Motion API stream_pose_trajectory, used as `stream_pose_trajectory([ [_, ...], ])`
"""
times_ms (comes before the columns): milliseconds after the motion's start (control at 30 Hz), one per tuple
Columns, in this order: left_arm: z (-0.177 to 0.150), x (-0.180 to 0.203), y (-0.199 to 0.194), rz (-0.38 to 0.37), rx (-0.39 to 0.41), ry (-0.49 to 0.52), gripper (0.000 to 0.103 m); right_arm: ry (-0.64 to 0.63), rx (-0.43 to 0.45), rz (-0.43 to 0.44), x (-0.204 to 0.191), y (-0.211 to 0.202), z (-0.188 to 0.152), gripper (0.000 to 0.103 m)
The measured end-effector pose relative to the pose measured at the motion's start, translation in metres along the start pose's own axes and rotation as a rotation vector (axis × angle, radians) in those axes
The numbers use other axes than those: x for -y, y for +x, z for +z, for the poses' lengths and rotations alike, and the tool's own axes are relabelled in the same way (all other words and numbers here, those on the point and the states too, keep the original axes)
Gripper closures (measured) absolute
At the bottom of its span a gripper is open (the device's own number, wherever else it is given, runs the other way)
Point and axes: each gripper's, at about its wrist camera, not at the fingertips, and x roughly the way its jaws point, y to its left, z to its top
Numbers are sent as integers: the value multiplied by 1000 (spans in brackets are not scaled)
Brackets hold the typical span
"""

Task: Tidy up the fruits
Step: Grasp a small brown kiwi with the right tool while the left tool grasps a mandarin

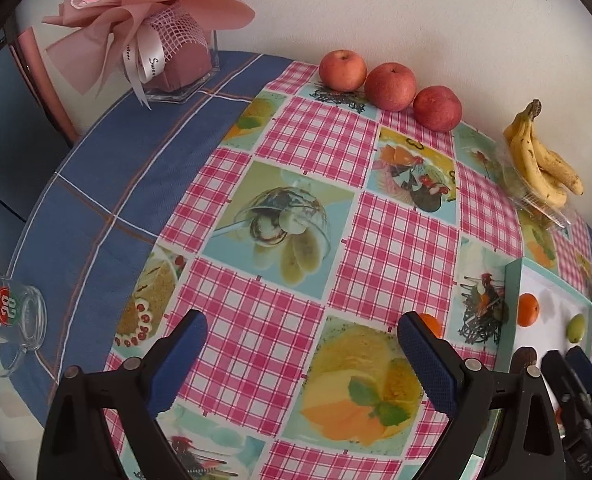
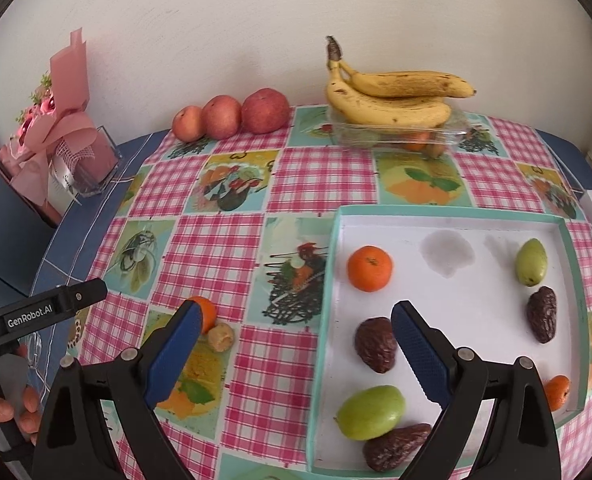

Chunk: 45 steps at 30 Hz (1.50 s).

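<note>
Both grippers empty, jaws spread wide – left gripper (image 1: 302,354) hovers over the worktop (image 1: 336,208) just left of the tray (image 2: 448,216); right gripper (image 2: 292,344) hangs over the tray's left rim, jaws straddling the edge; a hand (image 2: 0,412) shows at the far left holding the left gripper's handle.

Tray is the sorting spot: inside it sit an orange (image 2: 370,268) near the left wall, a dark wrinkled fruit (image 2: 374,344) below it, a green fruit (image 2: 370,412) nearer the front with another dark one (image 2: 392,446) touching it, and along the right wall a second green fruit (image 2: 531,262), a dark fruit (image 2: 541,314), a small orange (image 2: 557,392).

Left out – a loose orange (image 2: 206,314) and a pale lumpy fruit (image 2: 221,337), touching, on the worktop well left of the tray; probably the next picks.

Behind the tray: bananas (image 2: 392,96) on a clear clamshell box (image 2: 396,134), long axis left-right, stem up-left; three apples (image 2: 232,118) in a row by the wall, left of the bananas.

Front green fruit lies long axis roughly left-right, slightly tilted; right green one stands near-upright in view, tip away.
</note>
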Motion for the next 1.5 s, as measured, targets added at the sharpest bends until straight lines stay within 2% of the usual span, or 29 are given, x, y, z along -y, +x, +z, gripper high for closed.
stream_pose_trajectory([
  [167,4,-9,1,18,3,-16,5,-27,-20,13,-17,14,-1,9],
  [233,5,-15,4,19,-6,-30,5,-38,-31,23,-23,19,-1,12],
  [300,5,-20,8,18,-18,-42,5,-54,-51,30,-29,26,-2,25],
  [433,4,-27,19,34,-43,-51,5,-58,-89,45,-36,41,-7,29],
  [500,2,-29,26,29,-63,-55,5,-66,-108,51,-39,48,-10,44],
  [700,-2,-31,41,14,-105,-62,5,-90,-156,81,-48,64,-18,59],
  [833,-2,-31,45,5,-113,-62,5,-116,-182,74,-53,74,-22,60],
  [900,-2,-31,45,-5,-115,-63,5,-133,-198,61,-56,78,-24,67],
  [1067,-1,-28,46,-11,-111,-60,5,-150,-208,74,-62,84,-28,69],
  [1100,-1,-28,46,-12,-111,-59,5,-157,-214,71,-63,85,-29,74],
  [1200,0,-28,46,-15,-112,-57,5,-158,-223,59,-64,89,-31,78],
  [1500,0,-25,46,-25,-116,-57,5,-129,-210,64,-55,82,-26,79],
])
